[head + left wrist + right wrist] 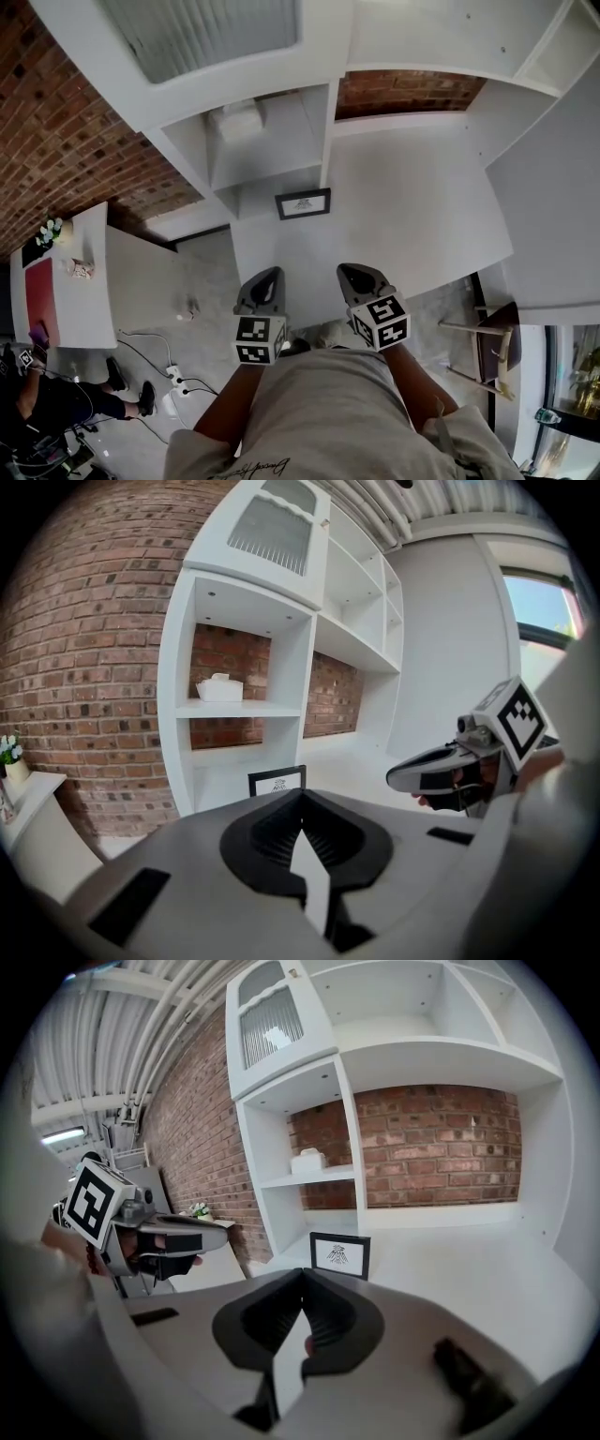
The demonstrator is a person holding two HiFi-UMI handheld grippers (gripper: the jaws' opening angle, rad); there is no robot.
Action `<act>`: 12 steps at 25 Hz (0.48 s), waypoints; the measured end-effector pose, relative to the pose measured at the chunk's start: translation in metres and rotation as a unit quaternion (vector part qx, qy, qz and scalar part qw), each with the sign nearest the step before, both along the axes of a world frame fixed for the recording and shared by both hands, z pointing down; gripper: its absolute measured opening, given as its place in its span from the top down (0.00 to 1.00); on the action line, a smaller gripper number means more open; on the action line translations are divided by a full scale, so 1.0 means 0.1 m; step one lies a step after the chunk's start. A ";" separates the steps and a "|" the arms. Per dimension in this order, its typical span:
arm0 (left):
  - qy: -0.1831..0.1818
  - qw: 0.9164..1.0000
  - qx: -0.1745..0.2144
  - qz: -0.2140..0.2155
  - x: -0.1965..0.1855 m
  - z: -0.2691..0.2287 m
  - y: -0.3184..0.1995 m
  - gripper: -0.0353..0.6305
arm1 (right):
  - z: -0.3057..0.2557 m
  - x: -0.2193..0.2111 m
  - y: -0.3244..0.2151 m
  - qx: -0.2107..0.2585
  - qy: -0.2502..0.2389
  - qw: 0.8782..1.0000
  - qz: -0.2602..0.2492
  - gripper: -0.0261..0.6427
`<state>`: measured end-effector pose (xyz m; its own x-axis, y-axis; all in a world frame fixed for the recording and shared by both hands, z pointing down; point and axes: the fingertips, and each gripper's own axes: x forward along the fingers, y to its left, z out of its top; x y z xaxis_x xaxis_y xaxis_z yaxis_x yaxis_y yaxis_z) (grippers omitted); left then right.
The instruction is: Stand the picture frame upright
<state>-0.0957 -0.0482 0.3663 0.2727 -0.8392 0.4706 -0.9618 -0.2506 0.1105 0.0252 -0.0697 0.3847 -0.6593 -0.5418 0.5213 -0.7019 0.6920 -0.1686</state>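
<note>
A thin black rectangular picture frame (pixel 303 203) is being seen standing upright on the smooth white desk (pixel 422 216), well ahead of both tongs. The left tongs (pixel 270 275) and the right tongs (pixel 353 272) are being held fully closed, ribbed black faces together, nothing gripped. Beyond the frame, white shelving (pixel 281 141) is being backed by rough red brick (pixel 412 92), and a pale box (pixel 234 120) is sitting 1 shelf up. The frame's print is too small to be read.
</note>
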 end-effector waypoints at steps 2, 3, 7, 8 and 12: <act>0.003 1.000 0.002 0.003 0.01 -0.02 0.03 0.92 | 0.00 0.01 0.01 0.000 -0.004 1.000 0.000 0.92; 0.003 1.000 0.004 0.003 0.00 -0.04 0.03 0.92 | 0.01 0.01 0.00 -0.002 -0.006 1.000 0.001 0.92; -0.003 1.000 0.023 -0.002 -0.03 -0.17 0.03 0.92 | -0.05 -0.03 0.01 -0.001 -0.013 1.000 -0.006 0.92; -0.004 1.000 0.026 -0.001 -0.02 -0.19 0.02 0.92 | -0.07 -0.05 0.01 0.001 -0.013 1.000 -0.010 0.92; -0.002 0.999 0.033 0.002 0.00 -0.23 0.01 0.92 | -0.13 -0.11 0.01 0.007 -0.014 1.000 -0.017 0.92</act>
